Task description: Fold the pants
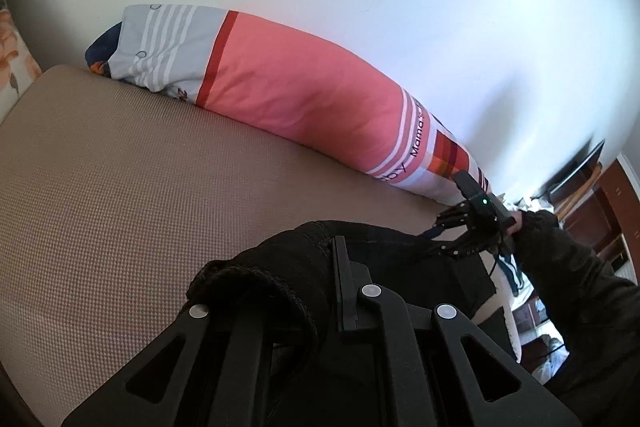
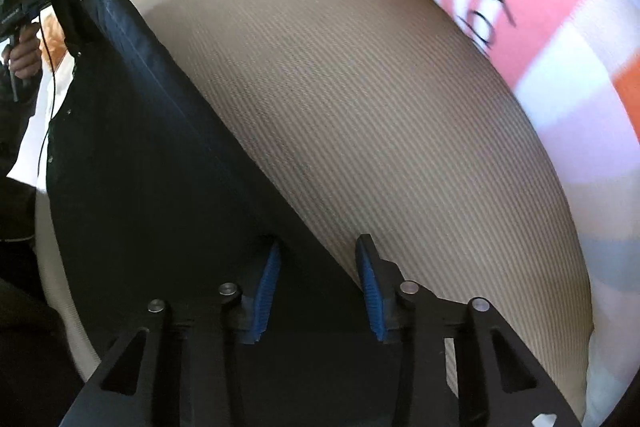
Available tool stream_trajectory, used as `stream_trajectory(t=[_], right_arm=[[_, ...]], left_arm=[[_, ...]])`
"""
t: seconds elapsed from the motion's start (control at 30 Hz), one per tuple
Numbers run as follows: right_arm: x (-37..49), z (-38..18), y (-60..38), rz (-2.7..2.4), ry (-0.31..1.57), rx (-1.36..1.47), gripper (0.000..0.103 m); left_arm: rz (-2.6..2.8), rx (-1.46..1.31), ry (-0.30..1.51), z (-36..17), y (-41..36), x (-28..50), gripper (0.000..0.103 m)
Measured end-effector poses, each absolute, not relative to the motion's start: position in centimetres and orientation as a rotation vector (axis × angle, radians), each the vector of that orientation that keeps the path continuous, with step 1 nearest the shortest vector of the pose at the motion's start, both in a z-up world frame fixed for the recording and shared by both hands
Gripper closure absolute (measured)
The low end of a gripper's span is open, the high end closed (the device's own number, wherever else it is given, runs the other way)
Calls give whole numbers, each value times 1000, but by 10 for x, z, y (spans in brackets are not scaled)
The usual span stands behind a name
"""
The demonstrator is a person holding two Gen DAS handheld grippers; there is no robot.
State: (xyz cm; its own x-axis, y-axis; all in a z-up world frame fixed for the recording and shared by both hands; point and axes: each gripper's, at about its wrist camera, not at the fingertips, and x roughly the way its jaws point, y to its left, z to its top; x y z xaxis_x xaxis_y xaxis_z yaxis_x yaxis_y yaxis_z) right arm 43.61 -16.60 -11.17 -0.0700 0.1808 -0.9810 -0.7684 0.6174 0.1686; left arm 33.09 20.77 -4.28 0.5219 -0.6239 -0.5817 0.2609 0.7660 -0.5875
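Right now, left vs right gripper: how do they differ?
The left gripper is shut on the black pants, fabric bunched over its fingers; the right gripper is open, blue pads exposed, with the pants' edge lying between them unclamped. Both are over the tan mattress.

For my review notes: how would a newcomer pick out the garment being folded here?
Start at the tan woven mattress, with the long pink striped bolster pillow along the wall. On the near side lie the black pants, the left gripper clamped on a bunched edge. They are the only plain dark cloth; everything nearby is pale, pink or floral.
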Motion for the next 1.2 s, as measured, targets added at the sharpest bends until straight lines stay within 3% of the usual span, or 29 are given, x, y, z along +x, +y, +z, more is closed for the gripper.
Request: stream_trajectory(t=[0.1,0.2,0.53,0.8,1.2], right_arm=[[425,-111,-159,800,1394,-574,90],[402,-101,-147,718,1308,-626,95],[296,-18,-133,427,1037,-573,96],[200,34,-165,355,946,-467,96],[91,-37,-180,419,1138,-293,98]], left_arm=[[-539,-452,879,-43,204,330,95],[-519,-429,885,-42,201,331,95],[-521,-346,883,-11,203,300,95],[-586,-305,877,12,217,214,92],[-565,-239,1115,-69,224,114,88]])
